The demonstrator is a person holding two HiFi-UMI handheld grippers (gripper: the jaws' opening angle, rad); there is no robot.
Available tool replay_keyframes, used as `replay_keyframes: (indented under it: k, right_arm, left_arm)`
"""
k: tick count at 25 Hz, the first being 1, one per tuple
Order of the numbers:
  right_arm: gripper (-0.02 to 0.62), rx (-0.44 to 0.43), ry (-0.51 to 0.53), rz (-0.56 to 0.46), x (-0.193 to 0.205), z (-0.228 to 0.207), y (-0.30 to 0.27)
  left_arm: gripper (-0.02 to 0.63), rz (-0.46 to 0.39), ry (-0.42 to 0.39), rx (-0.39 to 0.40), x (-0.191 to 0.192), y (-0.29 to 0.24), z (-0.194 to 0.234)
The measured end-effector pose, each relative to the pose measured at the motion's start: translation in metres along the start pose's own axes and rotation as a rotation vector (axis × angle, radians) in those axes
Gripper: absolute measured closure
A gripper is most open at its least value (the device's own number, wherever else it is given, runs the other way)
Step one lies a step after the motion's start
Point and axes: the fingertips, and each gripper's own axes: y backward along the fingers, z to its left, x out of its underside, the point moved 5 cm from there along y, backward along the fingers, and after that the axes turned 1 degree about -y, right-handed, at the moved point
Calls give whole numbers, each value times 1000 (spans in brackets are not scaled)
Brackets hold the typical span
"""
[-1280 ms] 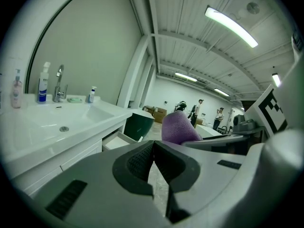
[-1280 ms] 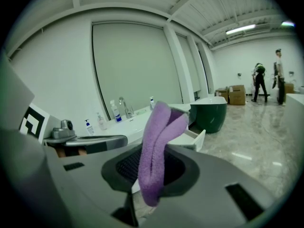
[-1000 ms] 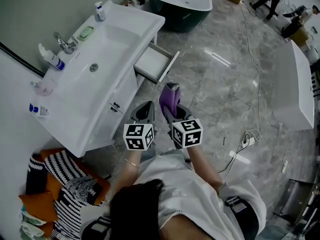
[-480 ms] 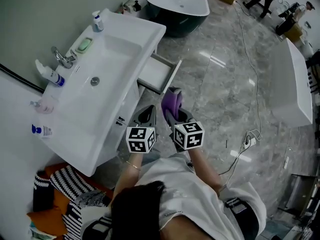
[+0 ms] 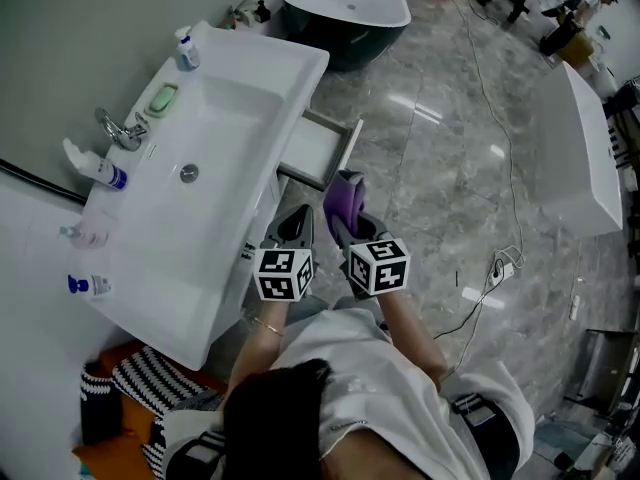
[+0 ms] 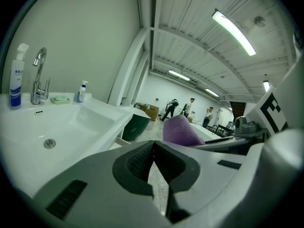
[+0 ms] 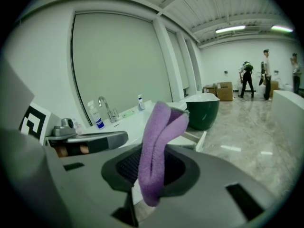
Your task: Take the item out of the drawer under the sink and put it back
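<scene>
A folded purple cloth (image 5: 345, 198) stands up between the jaws of my right gripper (image 5: 348, 224), which is shut on it. In the right gripper view the cloth (image 7: 159, 146) hangs between the pads and rises above them. The white drawer (image 5: 320, 148) under the sink (image 5: 215, 118) stands pulled out, just beyond the cloth; its front edge (image 7: 198, 139) shows past the jaws. My left gripper (image 5: 296, 218) hovers beside the right one near the cabinet front, shut with nothing in it; its pads (image 6: 142, 161) meet. The cloth (image 6: 181, 131) shows to its right.
A dark green bathtub (image 5: 345, 8) stands beyond the sink, a white tub (image 5: 590, 158) at the right. A cable and plug (image 5: 495, 266) lie on the marble floor. Bottles and a tap (image 5: 118, 128) sit on the sink's rim. Striped fabric (image 5: 150, 388) lies at the lower left.
Both grippers have moved closer to the open drawer, side by side. The purple cloth stays gripped in the right one; the left stays shut and empty.
</scene>
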Motion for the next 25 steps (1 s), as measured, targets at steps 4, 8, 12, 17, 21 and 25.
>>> replay_keyframes:
  k: [4,8,12,17,21,25]
  right_arm:
    - [511,21,-4,-10,-5,2,-5]
    - [511,41,-4,-15,-6,6,-7]
    - [511,58,-26,-25,-3,5,-3]
    - [511,73,-20,-31,-4,5,-2]
    - [511,69,-4,-28,-4,7,-1]
    - [511,59,0,-25,-3,5,-2]
  left_arm:
    - [601,3,-15,17,-4,-1,6]
    - [601,7,-16,24,-7,-5,12]
    - [601,16,-24,43,-6,-7,10]
    - [601,8,-27,53,-7,-8,12]
    - [601,-4,-21,54,-6,-8,10]
    - [601,13,-29,59,-3,-13,7]
